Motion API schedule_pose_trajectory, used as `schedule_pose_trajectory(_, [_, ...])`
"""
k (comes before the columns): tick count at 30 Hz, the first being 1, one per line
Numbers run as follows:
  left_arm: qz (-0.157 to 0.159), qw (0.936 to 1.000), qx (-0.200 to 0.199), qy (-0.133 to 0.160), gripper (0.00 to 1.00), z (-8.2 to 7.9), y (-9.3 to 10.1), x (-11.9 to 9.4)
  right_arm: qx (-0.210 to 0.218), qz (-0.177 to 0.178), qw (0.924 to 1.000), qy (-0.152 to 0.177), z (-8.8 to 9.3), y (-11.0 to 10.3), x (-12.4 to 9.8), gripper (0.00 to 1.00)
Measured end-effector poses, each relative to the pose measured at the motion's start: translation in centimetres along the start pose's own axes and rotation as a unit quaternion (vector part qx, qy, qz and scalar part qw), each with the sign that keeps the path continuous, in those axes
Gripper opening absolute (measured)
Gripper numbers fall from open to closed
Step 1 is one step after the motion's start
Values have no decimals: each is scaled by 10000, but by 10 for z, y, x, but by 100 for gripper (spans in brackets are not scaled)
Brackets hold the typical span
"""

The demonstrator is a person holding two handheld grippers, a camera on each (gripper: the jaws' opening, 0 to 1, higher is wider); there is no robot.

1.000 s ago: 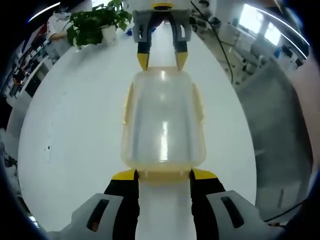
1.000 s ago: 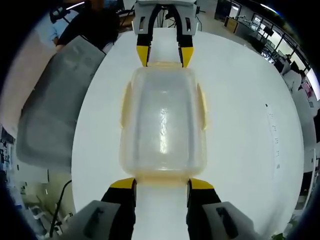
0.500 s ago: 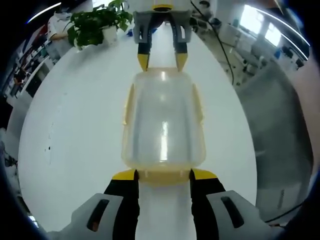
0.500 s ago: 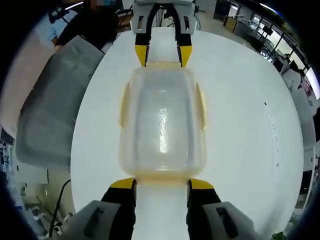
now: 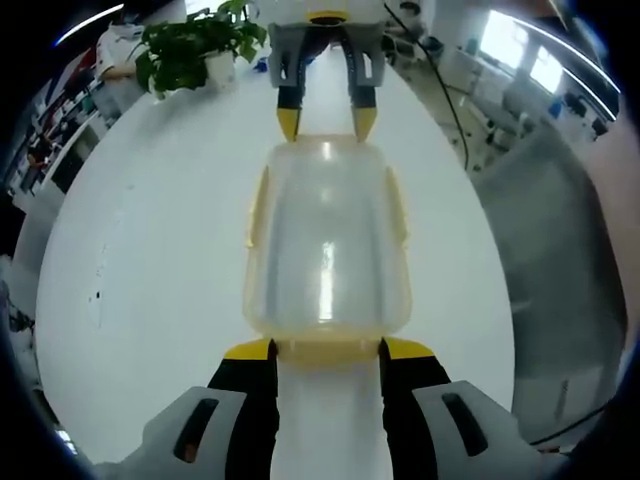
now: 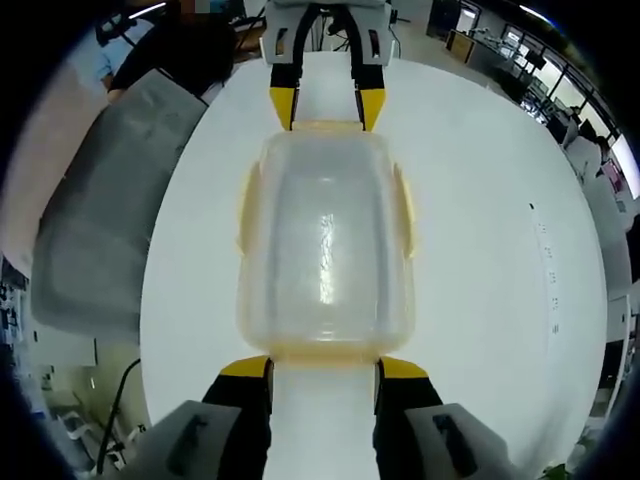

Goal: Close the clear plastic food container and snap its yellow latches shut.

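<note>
We take the container [image 5: 327,245] as the landmark; it rests lid-on, on the white table [image 5: 150,280].

Left gripper view: the left gripper [image 5: 328,349] has its jaws spread to about the width of the container's near end. Both yellow tips sit at the near end latch [image 5: 327,350], one at each corner; we cannot tell whether they press it. At the far end of the container, the right gripper [image 5: 324,121] points toward us, jaws likewise spread, tips just at the far rim. The side latches [image 5: 257,205] lie along the long walls of the container. We see nothing inside the container through the cloudy lid. Beyond the far-left corner of the container stands a plant [image 5: 190,48]. To the right of the container, off the table edge, sits a grey chair [image 5: 560,270].

Right gripper view: the right gripper [image 6: 324,367] is spread the same way, its tips at the corners of the near end latch [image 6: 323,353]. The left gripper [image 6: 325,107] stands open at the far end of the container [image 6: 325,240], tips touching or just beside the far rim. The grey chair [image 6: 95,210] lies to the left of the container here, and a person [image 6: 185,45] in dark clothing is beyond the far-left corner.

Compared with the frames a half second and one second earlier, both grippers hold the same spread and the same stations at the ends, and the container has not shifted.
</note>
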State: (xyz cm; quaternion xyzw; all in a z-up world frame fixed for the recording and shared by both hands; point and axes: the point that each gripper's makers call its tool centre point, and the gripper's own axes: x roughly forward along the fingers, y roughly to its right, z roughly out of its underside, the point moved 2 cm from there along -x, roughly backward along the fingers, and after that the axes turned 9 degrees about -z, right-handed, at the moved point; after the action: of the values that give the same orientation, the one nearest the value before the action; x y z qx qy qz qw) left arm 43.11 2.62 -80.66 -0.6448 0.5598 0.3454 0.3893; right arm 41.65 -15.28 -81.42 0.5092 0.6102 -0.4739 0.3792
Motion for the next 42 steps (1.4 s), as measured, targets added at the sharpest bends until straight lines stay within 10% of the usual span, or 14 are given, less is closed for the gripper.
schedule_pose_trajectory(26, [-303,9933,-1058,365,43,5,-7,-17,942,571,9931,396,18,9,-18,44])
schedule_pose_trajectory(42, [-709,9746,-1916,915,45,-6,-10,-29,2098,712,9679,1186,15,2,-28,47])
